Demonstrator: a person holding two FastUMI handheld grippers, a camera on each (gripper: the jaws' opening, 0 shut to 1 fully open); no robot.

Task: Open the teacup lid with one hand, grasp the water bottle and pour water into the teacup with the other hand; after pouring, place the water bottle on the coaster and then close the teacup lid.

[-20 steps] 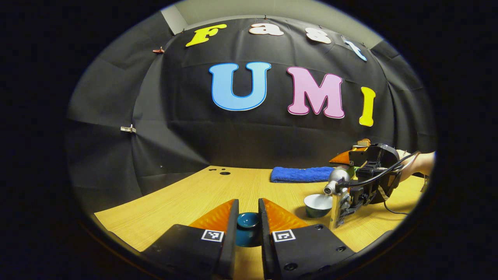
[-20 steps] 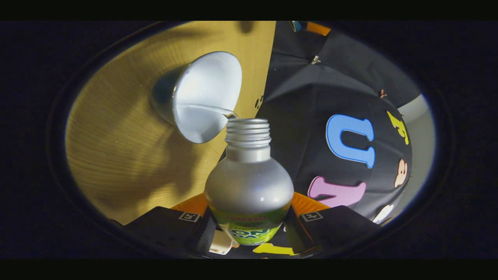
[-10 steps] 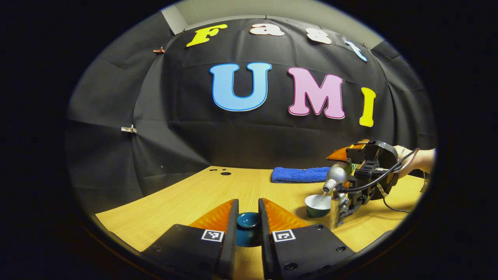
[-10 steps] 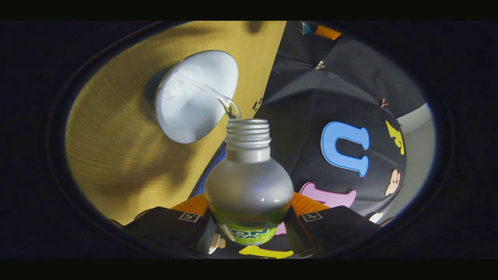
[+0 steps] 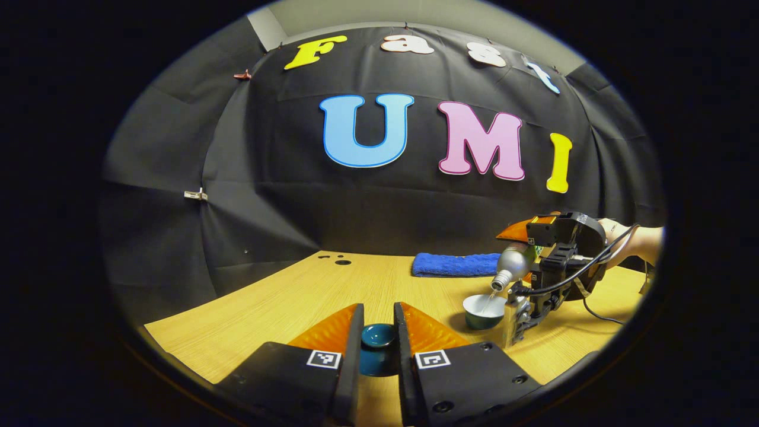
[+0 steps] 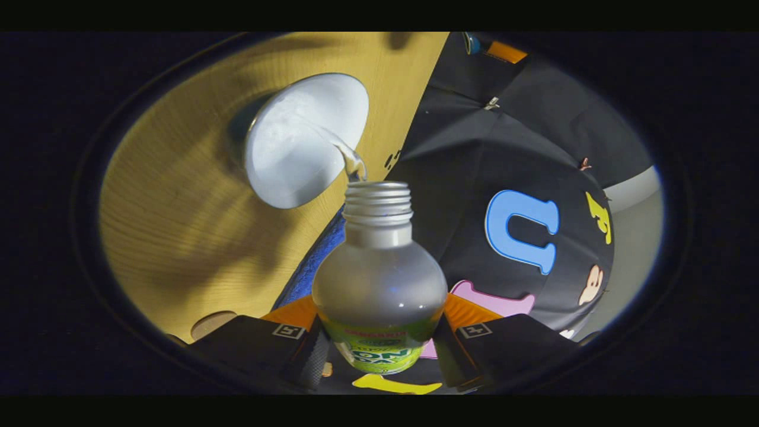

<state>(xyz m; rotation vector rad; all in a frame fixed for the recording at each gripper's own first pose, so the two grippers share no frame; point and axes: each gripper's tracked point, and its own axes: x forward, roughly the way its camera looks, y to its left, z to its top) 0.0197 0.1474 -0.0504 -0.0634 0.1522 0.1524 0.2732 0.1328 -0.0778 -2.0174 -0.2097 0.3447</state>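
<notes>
Your left gripper (image 5: 378, 350) sits low over the near part of the table (image 5: 284, 302), its fingers clamped on the dark lid (image 5: 378, 339). Your right gripper (image 6: 379, 350) has its fingers clamped on the bottle (image 6: 379, 290). The bottle is tipped, mouth down, over the cup (image 6: 305, 139). A thin stream of water (image 6: 350, 160) runs from the mouth into the cup. In the left gripper view, the cup (image 5: 483, 311) stands on the right of the table, with a blue towel (image 5: 453, 264) far behind it and your hand (image 5: 643, 243) at the right edge
</notes>
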